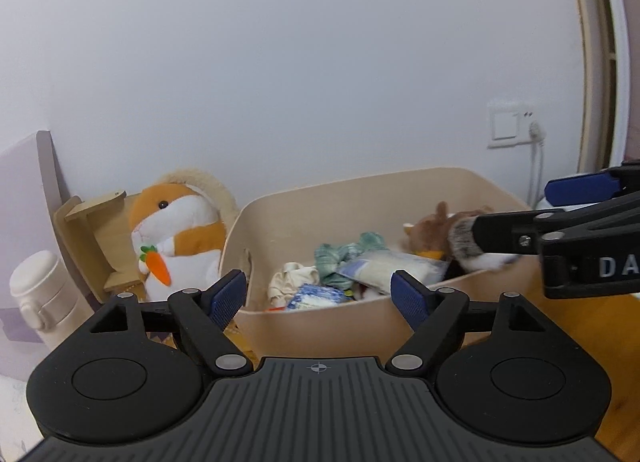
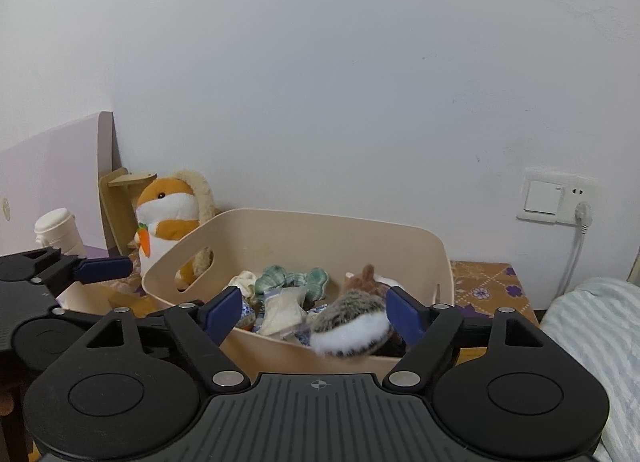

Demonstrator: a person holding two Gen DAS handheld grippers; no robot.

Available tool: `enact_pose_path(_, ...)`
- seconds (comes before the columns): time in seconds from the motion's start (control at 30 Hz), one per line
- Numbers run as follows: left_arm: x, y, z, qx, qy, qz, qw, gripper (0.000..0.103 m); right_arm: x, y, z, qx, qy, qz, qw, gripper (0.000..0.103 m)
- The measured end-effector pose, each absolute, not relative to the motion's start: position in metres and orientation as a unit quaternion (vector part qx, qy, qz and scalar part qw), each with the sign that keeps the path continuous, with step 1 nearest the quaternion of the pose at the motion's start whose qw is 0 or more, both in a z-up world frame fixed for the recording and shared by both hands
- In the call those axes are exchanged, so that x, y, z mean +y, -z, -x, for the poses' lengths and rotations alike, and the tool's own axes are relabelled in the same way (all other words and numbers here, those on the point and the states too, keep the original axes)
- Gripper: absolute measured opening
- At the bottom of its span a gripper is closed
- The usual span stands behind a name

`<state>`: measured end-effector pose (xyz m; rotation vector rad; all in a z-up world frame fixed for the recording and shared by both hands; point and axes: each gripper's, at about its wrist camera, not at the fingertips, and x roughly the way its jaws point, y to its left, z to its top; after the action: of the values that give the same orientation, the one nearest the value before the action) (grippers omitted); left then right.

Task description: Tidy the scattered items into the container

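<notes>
My right claw (image 2: 314, 316) gaped over the bin (image 2: 304, 229); the grey-white furry toy (image 2: 352, 328) lay released beside its right finger.

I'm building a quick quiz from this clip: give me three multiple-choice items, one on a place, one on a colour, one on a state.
1. Where is the orange-and-white hamster plush?
A. inside the beige bin
B. outside the bin, by its left end
C. in the left claw

2. What colour is the carrot on that plush?
A. orange
B. purple
C. blue

3. How does the left claw stand?
A. shut on a sock
B. shut on nothing
C. open, holding nothing

Answers: 1 B, it sits beyond the wall of the beige bin. 2 A, orange with a green top. 3 C, its blue pads are wide apart with nothing between them.
</notes>
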<state>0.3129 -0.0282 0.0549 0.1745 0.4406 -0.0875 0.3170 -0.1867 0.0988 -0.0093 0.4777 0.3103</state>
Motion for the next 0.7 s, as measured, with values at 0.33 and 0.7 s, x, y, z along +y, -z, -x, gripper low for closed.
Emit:
enact_pose_path(0.33, -0.028, -0.062, -0.247, 0.183, 0.012, -0.055, 0.981, 0.081, -0.196, -0.106, -0.257, 0.205, -0.14, 0.013, 0.969, 0.088)
enact_pose_path(0.7, -0.035, -0.059, -0.177, 0.171, 0.0, -0.035, 0.985, 0.081, -0.206, -0.102, -0.194, 0.204, -0.142, -0.01, 0.969, 0.093)
